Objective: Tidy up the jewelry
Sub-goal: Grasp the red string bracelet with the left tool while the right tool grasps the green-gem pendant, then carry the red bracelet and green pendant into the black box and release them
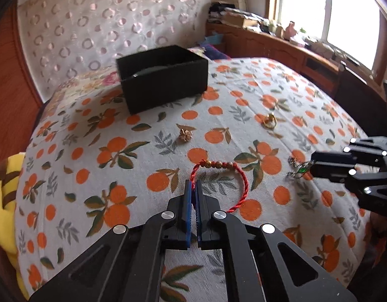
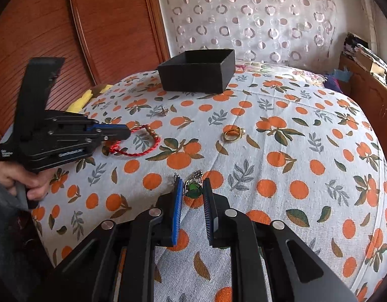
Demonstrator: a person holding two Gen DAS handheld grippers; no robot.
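Note:
A red cord bracelet [image 1: 245, 181] with gold beads lies on the orange-print bedspread [image 1: 143, 176]. My left gripper [image 1: 193, 185] is shut on its near-left cord, and the right wrist view shows that gripper [image 2: 129, 132] pinching the bracelet [image 2: 143, 152] from the left. A silver piece with a green stone [image 2: 193, 188] sits between the blue pads of my right gripper [image 2: 192, 185], which is shut on it. The left wrist view shows that gripper [image 1: 312, 167] at the right with the green stone [image 1: 302, 170] at its tips. A black open box [image 1: 165, 85] stands at the back.
A gold ring [image 1: 268, 122] [image 2: 233, 133] and a small gold flower piece [image 1: 185, 134] [image 2: 164, 110] lie loose between the grippers and the box [image 2: 198, 75]. Yellow fabric [image 1: 4, 196] hangs off the left edge. A person's hand [image 2: 30, 178] holds the left gripper. A wooden sill runs along the right.

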